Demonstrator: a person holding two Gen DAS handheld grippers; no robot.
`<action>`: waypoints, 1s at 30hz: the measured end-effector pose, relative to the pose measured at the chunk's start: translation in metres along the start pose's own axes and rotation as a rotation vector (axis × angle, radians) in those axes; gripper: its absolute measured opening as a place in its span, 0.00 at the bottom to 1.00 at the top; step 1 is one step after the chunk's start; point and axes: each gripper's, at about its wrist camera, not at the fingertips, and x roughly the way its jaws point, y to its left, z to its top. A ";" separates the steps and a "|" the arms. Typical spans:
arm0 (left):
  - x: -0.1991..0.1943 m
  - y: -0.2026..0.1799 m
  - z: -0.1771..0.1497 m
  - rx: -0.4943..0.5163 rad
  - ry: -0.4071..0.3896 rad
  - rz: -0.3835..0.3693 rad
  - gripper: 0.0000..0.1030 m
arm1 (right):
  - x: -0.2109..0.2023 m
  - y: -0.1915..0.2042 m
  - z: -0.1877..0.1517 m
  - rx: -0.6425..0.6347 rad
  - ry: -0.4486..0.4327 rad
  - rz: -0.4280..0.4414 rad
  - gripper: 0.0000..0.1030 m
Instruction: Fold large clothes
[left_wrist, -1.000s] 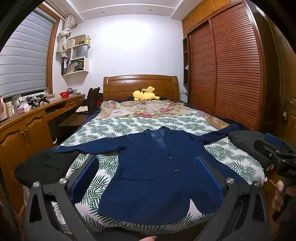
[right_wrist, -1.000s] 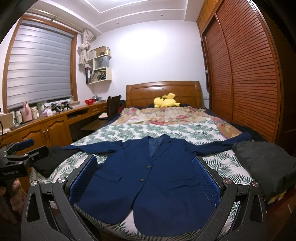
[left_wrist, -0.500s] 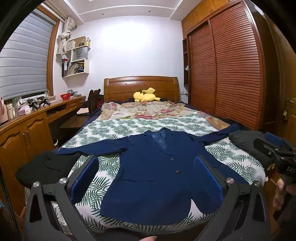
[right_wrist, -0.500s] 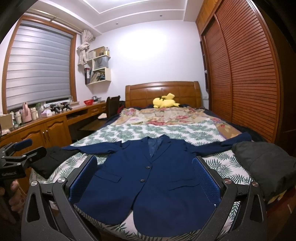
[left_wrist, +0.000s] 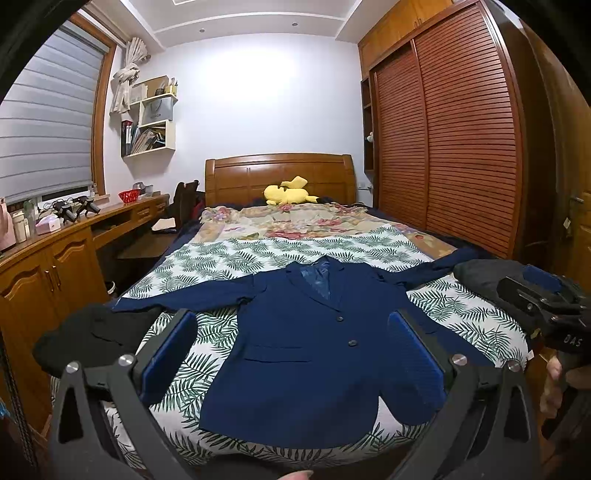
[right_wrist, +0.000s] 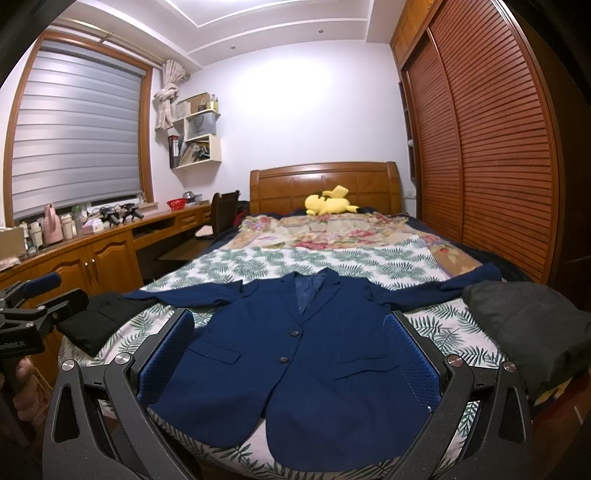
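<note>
black garment (left_wrist: 88, 332) and grey garment (right_wrist: 532, 325) flank jacket (right_wrist: 306, 354)

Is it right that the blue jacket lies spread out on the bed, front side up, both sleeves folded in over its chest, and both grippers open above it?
Not quite. The blue jacket does lie front side up on the bed, but the sleeves are not folded in: both stretch out sideways, as the right wrist view shows. The left gripper and the right gripper are open, holding nothing.
</note>
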 end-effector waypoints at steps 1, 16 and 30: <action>0.000 0.000 0.000 0.000 0.000 0.000 1.00 | 0.000 0.000 0.000 0.001 0.000 0.000 1.00; -0.002 -0.002 0.001 -0.005 -0.005 -0.004 1.00 | 0.001 -0.001 -0.002 0.000 0.001 0.001 1.00; -0.003 0.001 0.000 -0.007 0.004 -0.004 1.00 | 0.003 -0.002 -0.006 0.000 0.006 0.004 1.00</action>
